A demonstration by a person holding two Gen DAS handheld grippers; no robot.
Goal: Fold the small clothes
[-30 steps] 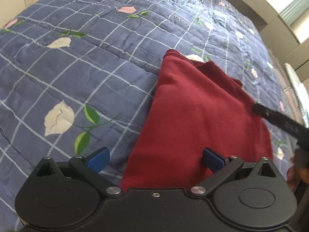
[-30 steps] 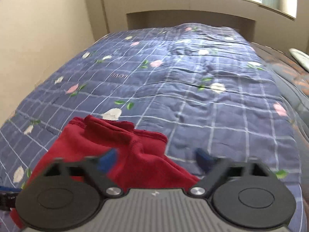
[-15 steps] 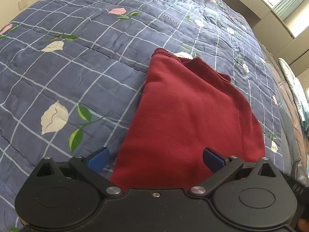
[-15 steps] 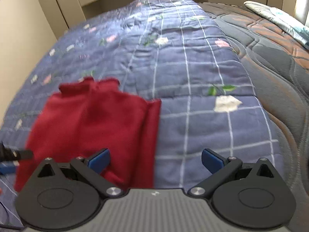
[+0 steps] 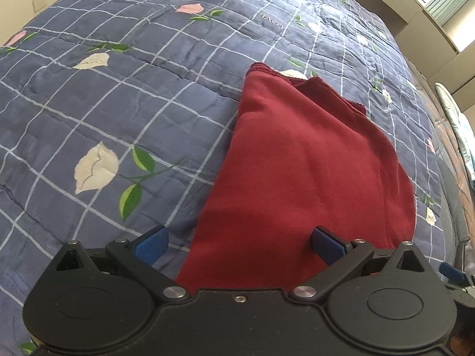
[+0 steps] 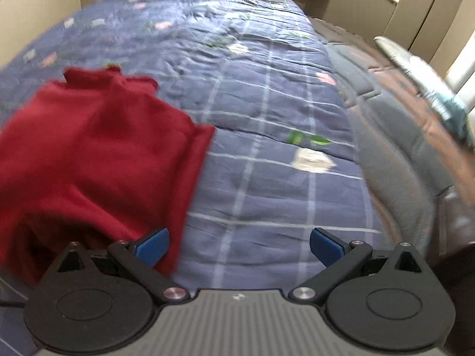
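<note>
- Lying folded on the bed's blue floral quilt (image 5: 124, 95), the red garment (image 5: 302, 178) forms a long panel; its hemmed ends at the far side are slightly uneven, with one layer peeking past the other.
- Left gripper (image 5: 239, 241): fingers spread wide and empty, poised above the near end of the garment, one pad over the quilt, the other over the cloth.
- Right gripper (image 6: 239, 243): fingers likewise wide and empty; the left pad is over the garment's right edge, the right pad over bare quilt. This view is motion-blurred, so fine detail of the edge is unreliable.
- Judged stage: one fold is in place; a further fold or a final tidy remains.
- Risk: closing on the top layer only would peel the fold open. Cause: stacked layers with offset edges.
- Risk: pinching quilt together with cloth would drag the bedding. Cause: soft, wrinkled quilt directly beneath.
- Risk: uneven lift by the two grippers would skew the panel.
- Containers: none visible; nothing is stored in anything.
</note>
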